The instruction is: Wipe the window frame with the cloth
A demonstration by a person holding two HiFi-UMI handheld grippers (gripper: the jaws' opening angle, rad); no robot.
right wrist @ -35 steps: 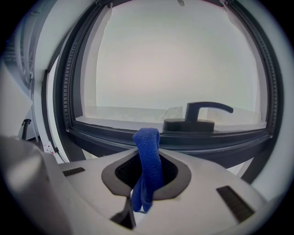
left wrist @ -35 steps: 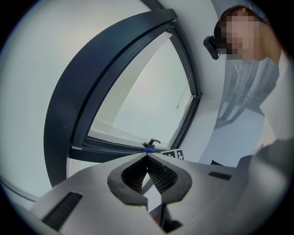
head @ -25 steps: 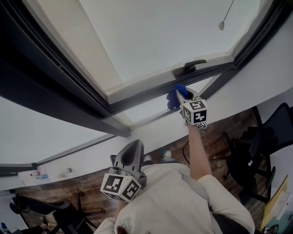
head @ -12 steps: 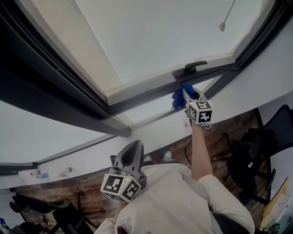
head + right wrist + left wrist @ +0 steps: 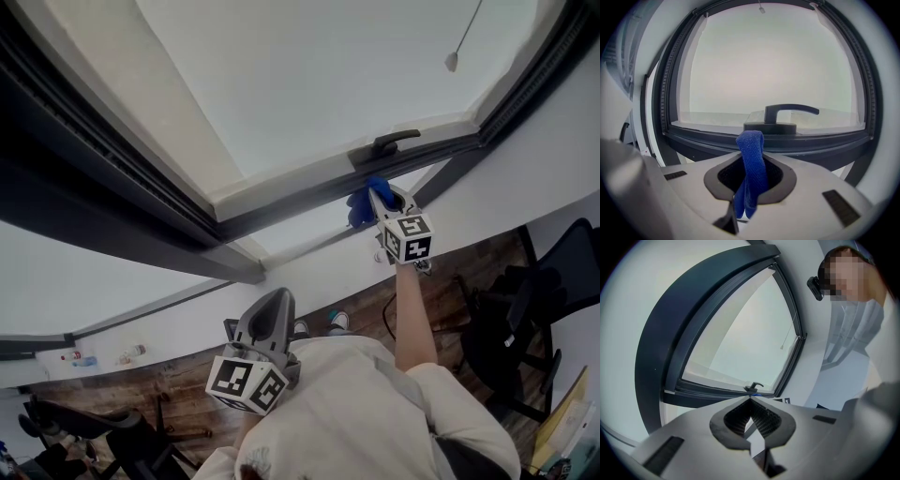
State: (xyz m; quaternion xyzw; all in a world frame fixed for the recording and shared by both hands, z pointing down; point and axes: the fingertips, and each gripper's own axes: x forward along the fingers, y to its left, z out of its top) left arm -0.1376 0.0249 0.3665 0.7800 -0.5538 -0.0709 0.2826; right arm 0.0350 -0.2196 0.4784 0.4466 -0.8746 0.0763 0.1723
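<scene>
Cloth (image 5: 751,161): blue, folded, pinched between jaws of my right gripper (image 5: 380,199). Free end juts forward so it can reach frame (image 5: 797,143) lower rail, just below handle (image 5: 785,112); contact unconfirmed. My left gripper (image 5: 751,404): jaws together, empty, parked low, out of the way.

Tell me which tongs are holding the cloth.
The right tongs, raised to the window frame below the handle, pinch the blue cloth. The left tongs are shut empty, held low.
</scene>
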